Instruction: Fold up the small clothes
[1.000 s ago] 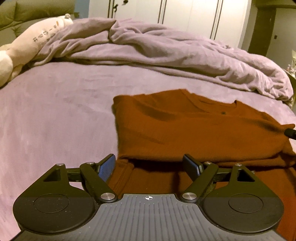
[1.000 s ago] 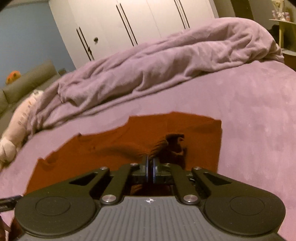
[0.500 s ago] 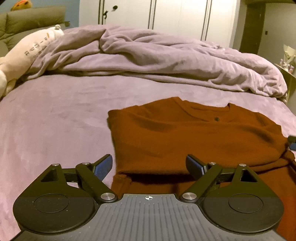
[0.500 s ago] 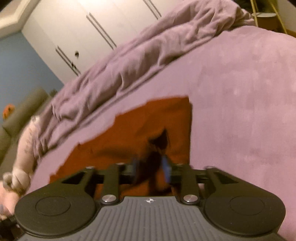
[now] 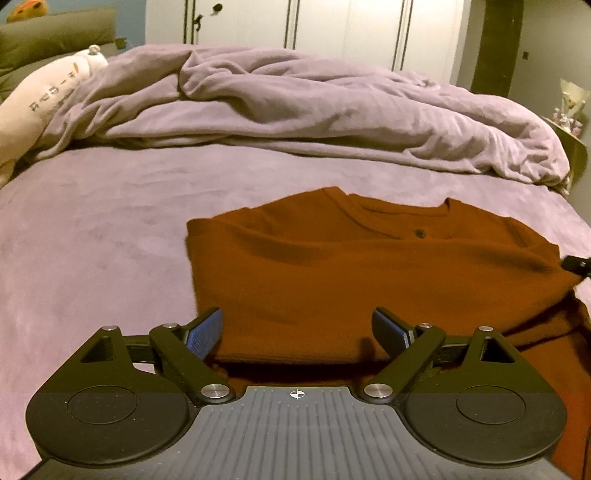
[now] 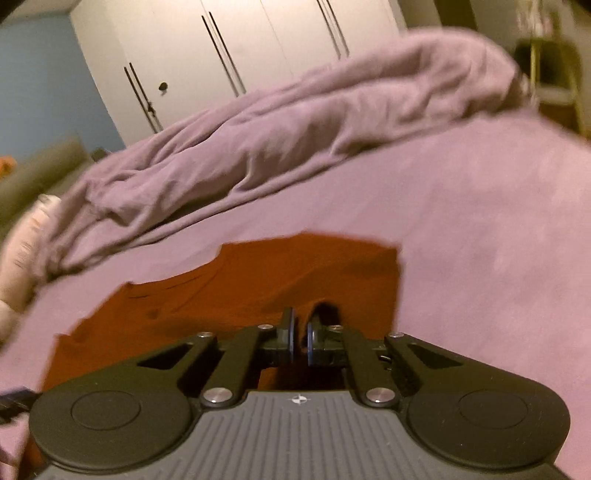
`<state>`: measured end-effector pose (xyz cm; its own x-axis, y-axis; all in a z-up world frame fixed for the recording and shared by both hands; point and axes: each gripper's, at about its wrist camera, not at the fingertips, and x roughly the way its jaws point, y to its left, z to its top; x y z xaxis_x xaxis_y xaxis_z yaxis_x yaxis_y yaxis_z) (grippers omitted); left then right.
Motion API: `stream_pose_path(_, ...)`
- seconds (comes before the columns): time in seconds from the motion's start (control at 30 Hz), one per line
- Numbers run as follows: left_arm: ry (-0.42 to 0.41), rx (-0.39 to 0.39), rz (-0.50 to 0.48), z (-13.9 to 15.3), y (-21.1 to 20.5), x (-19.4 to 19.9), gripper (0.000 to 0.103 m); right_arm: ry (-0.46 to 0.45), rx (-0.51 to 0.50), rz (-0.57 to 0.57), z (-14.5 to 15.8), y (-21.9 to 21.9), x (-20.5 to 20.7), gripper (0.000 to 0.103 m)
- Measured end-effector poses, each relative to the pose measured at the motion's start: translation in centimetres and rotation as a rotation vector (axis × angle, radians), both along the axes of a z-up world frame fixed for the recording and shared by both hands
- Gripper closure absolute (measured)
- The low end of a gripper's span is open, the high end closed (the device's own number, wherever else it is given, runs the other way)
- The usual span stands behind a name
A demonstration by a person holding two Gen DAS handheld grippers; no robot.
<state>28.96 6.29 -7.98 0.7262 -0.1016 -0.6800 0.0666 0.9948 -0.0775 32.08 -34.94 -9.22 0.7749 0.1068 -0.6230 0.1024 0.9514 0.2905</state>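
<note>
Rust, seemingly knit top, roughly rectangular

Bedroom: bed, duvet, wardrobe

The shirt is lying on the bed, with the bunched blanket lying behind it.

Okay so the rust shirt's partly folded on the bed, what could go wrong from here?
The right gripper has nearly shut jaws at the rust shirt's right edge; whether fabric sits between the pads is unclear in the blur, so a pull may slip off or catch only one layer. The left gripper hangs open over the folded near edge, pinning nothing, so tugging may drag the whole shirt across the soft purple sheet and undo the fold.
</note>
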Motion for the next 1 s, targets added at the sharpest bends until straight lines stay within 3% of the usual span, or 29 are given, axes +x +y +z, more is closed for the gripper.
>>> stream_pose_path(0.07,0.012,0.005,0.007,-0.4,0.0,0.2,0.010,0.014,-0.096,-0.028,-0.2,0.2,0.2,0.102)
stream_pose_path(0.13,0.032,0.008,0.012,-0.7,0.1,0.4,0.010,0.063,-0.074,-0.008,-0.8,0.1,0.5,0.102)
stream_pose_path(0.23,0.030,0.016,0.020,-0.8,0.4,0.1,0.010,0.057,-0.165,-0.037,-0.1,0.7,0.1,0.101)
stream_pose_path(0.33,0.015,0.015,0.024,-0.4,0.5,0.0,0.010,0.002,-0.134,-0.045,1.2,0.7,-0.8,0.100)
stream_pose_path(0.47,0.030,0.004,0.001,-0.6,-0.5,0.3,0.009,-0.023,-0.057,0.121,1.8,3.5,-1.3,0.100)
stream_pose_path(0.6,0.081,0.062,-0.046,-2.0,-1.4,0.6,0.006,0.043,-0.091,0.284,0.0,6.7,-1.2,0.100)
stream_pose_path(0.67,0.068,0.080,-0.066,-2.3,-1.5,0.3,0.006,0.128,-0.129,0.279,-1.7,6.9,-0.9,0.100)
stream_pose_path(0.73,0.068,0.097,-0.077,-2.5,-1.5,0.2,0.005,0.101,-0.165,0.274,-2.5,6.6,-1.2,0.101)
stream_pose_path(0.9,0.099,0.157,-0.082,-1.4,-1.8,-1.8,0.006,0.171,-0.206,0.220,-0.8,6.7,-1.4,0.100)
stream_pose_path(0.97,0.110,0.154,-0.096,-1.1,-1.3,-4.2,0.006,0.177,-0.172,0.209,0.4,6.1,-3.4,0.093)
stream_pose_path(1.0,0.119,0.141,-0.093,-1.0,-0.8,-5.4,0.006,0.188,-0.147,0.217,1.0,5.8,-4.9,0.085)
